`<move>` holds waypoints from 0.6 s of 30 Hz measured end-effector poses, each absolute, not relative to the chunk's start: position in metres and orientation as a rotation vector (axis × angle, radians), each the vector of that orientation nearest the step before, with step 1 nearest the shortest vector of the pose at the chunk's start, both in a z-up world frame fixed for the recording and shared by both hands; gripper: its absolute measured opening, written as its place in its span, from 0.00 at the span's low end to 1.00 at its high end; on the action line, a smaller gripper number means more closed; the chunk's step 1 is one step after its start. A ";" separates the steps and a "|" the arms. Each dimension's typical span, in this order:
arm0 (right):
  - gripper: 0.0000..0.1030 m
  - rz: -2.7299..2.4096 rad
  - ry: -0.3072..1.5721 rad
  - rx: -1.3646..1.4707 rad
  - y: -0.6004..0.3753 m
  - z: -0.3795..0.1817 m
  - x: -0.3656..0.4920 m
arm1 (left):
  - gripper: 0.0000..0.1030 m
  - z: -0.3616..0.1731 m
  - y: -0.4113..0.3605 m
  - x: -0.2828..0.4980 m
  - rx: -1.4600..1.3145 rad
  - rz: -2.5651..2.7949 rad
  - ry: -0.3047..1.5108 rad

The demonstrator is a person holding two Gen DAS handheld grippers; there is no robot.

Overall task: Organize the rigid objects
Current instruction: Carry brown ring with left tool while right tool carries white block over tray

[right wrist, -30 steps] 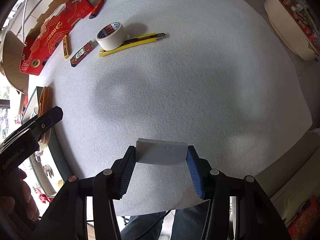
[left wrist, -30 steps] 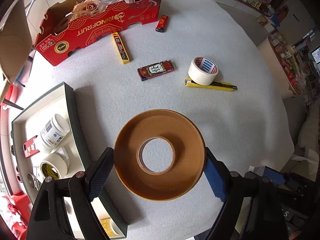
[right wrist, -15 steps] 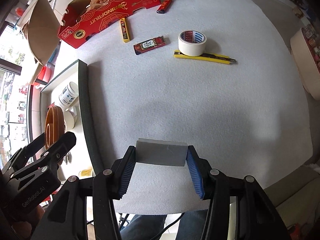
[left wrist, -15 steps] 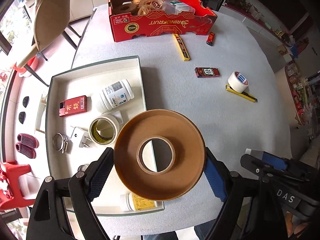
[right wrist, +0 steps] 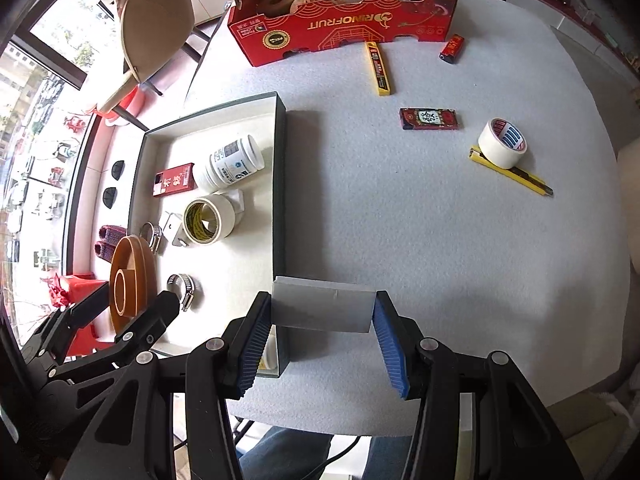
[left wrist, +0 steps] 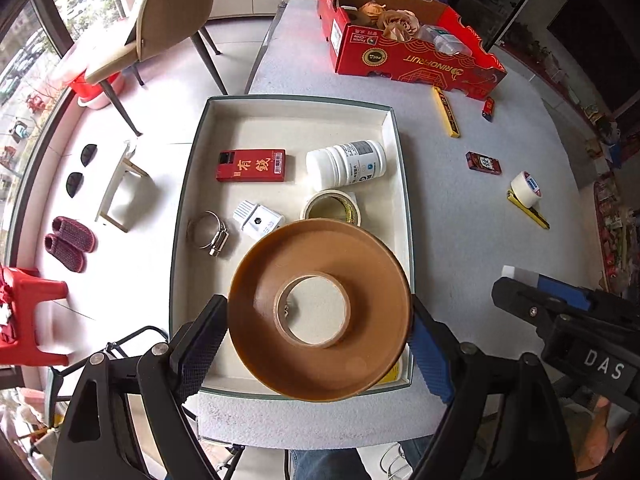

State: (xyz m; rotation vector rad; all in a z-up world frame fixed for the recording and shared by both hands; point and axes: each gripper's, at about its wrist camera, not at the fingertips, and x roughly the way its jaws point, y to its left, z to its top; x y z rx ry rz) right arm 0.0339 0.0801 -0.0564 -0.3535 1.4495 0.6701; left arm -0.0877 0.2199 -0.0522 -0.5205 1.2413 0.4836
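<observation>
A shallow white-lined tray (left wrist: 394, 152) sat on the grey table (right wrist: 440, 240). Above it the left gripper (left wrist: 320, 336) clamped a wide brown tape roll (left wrist: 320, 308) with a pale core. The right gripper (right wrist: 322, 330) gripped a flat grey block (right wrist: 322, 310) over the tray's edge.

Left wrist view: steep downward look, close above shallow dark-rimmed white tray (left wrist: 402, 184) at near edge of grey felt-covered table (left wrist: 460, 208).
Right wrist view: steep downward look, above tray's right wall (right wrist: 280, 184), near table edge (right wrist: 400, 220).
Shared by both: tray, red printed cardboard box (left wrist: 416, 64) (right wrist: 344, 24) at far side, white tape roll on yellow cutter (left wrist: 527, 189) (right wrist: 503, 143).
</observation>
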 end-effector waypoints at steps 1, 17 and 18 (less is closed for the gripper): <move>0.51 0.683 1.447 -0.359 0.085 -0.056 0.031 | 0.85 -0.053 0.223 -0.091 -0.523 0.493 1.240; 0.51 0.815 1.480 -0.433 0.133 -0.068 0.002 | 0.85 -0.068 0.242 -0.130 -0.576 0.546 1.258; 0.51 0.817 1.489 -0.435 0.134 -0.070 0.001 | 0.85 -0.070 0.242 -0.131 -0.577 0.546 1.262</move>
